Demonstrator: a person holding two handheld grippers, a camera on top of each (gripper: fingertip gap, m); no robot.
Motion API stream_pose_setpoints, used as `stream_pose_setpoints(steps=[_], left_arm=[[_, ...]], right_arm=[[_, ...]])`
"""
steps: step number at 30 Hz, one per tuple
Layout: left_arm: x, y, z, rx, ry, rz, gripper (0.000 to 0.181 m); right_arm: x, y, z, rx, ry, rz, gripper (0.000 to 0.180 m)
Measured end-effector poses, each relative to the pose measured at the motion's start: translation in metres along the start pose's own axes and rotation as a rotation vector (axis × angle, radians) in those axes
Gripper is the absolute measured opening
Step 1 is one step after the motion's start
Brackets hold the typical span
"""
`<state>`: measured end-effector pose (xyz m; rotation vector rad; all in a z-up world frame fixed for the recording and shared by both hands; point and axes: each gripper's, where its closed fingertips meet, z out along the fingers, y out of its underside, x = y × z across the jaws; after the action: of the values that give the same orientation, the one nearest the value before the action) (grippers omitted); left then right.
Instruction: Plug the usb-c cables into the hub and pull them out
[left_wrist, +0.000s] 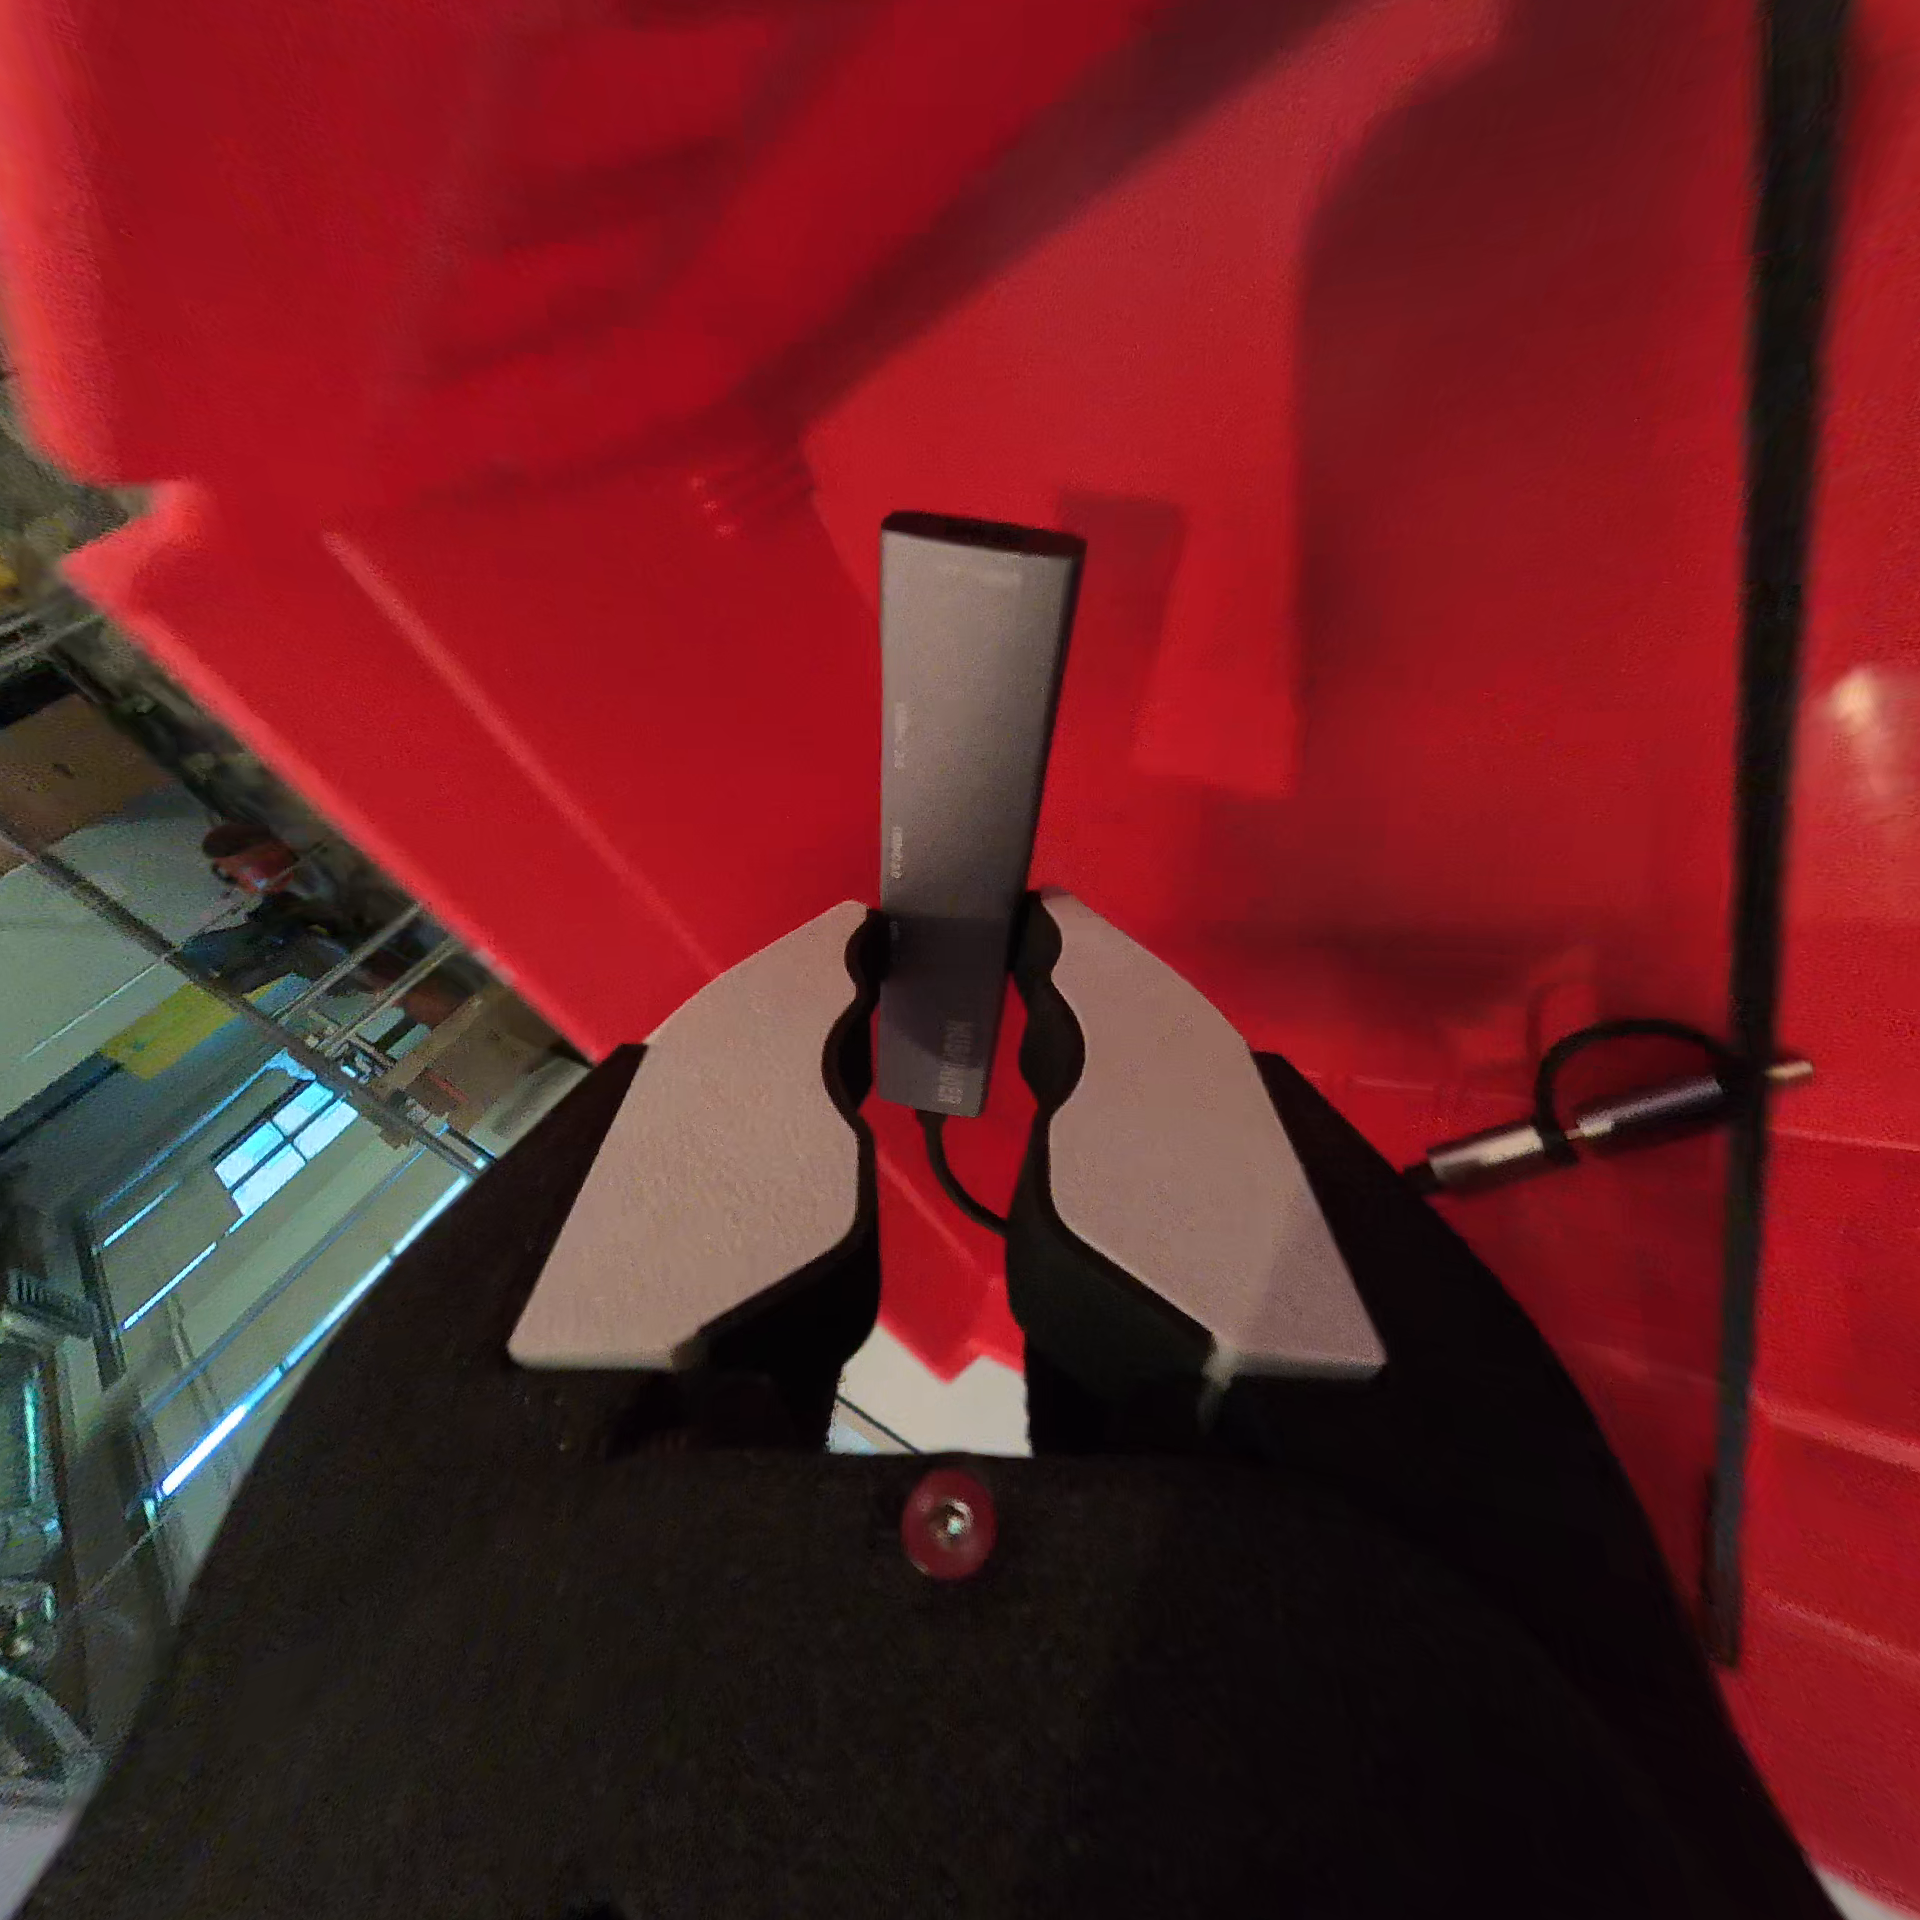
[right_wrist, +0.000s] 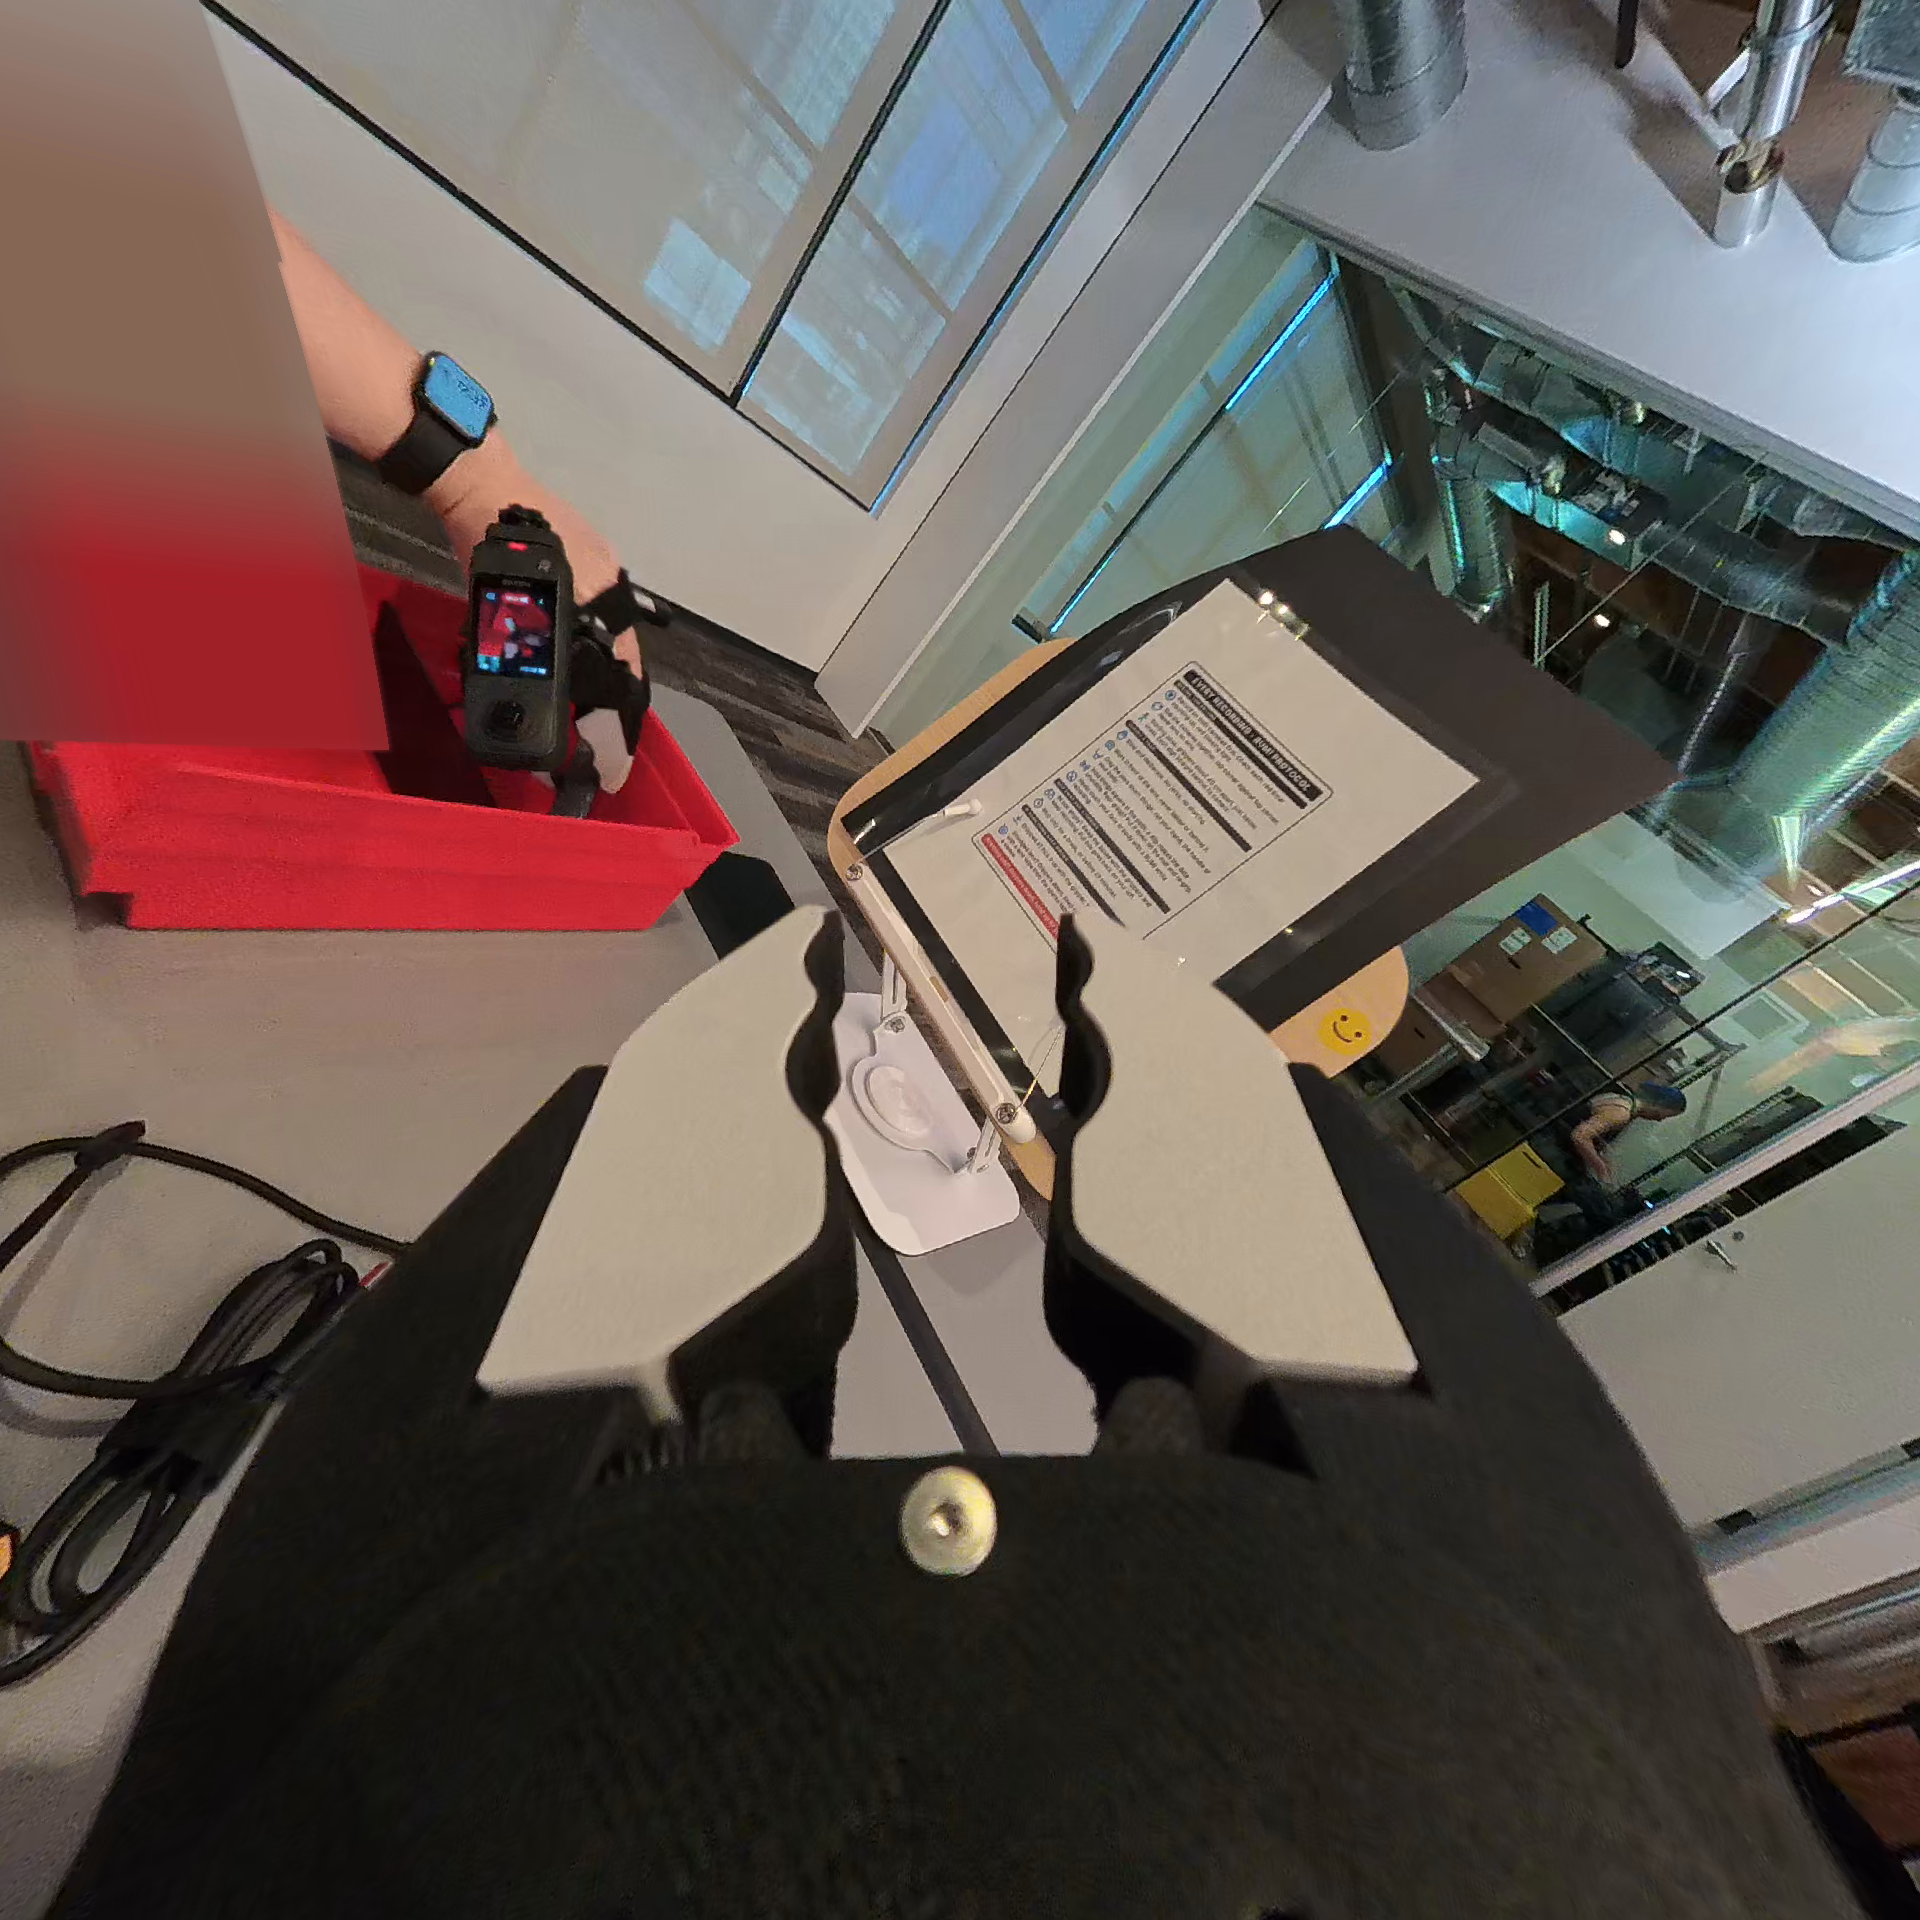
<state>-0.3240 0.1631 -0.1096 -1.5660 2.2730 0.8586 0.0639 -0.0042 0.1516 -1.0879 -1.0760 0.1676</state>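
The grey hub (left_wrist: 961, 821) stands clamped between the left gripper's (left_wrist: 948, 935) fingertips inside the red bin (left_wrist: 1455, 520), its plug (left_wrist: 1527, 1127) lying just right, while the right gripper (right_wrist: 940, 961) hangs parted and empty above the table (right_wrist: 312, 1039).

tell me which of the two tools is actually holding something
The left tool: it is clamped on the grey hub over the red bin. The right tool is open and empty.

Our left hand-held gripper (left_wrist: 945, 935) clamped the grey hub (left_wrist: 961, 769) upright over the red bin (left_wrist: 1351, 520); a cable plug (left_wrist: 1558, 1127) lay beside a black divider (left_wrist: 1766, 727).
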Motion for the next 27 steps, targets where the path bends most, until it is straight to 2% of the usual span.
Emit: stream_pose_setpoints(steps=[5, 8, 11, 15, 18, 20, 22, 24, 27], left_arm=[[-0.029, 0.012, -0.052, -0.011, -0.131, -0.078, 0.024], [-0.062, 0.022, -0.105, 0.003, -0.312, -0.172, 0.023], [-0.090, 0.016, -0.172, 0.110, -0.491, -0.356, 0.024], [-0.102, -0.032, -0.264, 0.394, -0.630, -0.629, 0.024], [-0.087, -0.092, -0.313, 0.638, -0.583, -0.786, 0.023], [-0.067, -0.135, -0.321, 0.740, -0.479, -0.861, 0.024], [-0.045, -0.175, -0.313, 0.767, -0.369, -0.902, 0.024], [-0.026, -0.203, -0.294, 0.708, -0.307, -0.908, 0.024], [-0.008, -0.210, -0.259, 0.561, -0.251, -0.929, 0.024]], right_arm=[[0.002, -0.015, -0.013, 0.049, 0.013, -0.012, 0.039], [0.006, -0.027, -0.024, 0.103, 0.028, -0.010, 0.039], [0.008, -0.037, -0.031, 0.158, 0.029, 0.013, 0.039], [0.006, -0.042, -0.035, 0.182, 0.016, 0.015, 0.039], [-0.002, -0.043, -0.032, 0.189, -0.032, 0.044, 0.038], [-0.008, -0.039, -0.028, 0.174, -0.061, 0.043, 0.038], [-0.012, -0.032, -0.026, 0.139, -0.079, 0.028, 0.039], [-0.012, -0.028, -0.026, 0.124, -0.086, 0.031, 0.039], [-0.007, -0.030, -0.030, 0.160, -0.085, 0.069, 0.039]])
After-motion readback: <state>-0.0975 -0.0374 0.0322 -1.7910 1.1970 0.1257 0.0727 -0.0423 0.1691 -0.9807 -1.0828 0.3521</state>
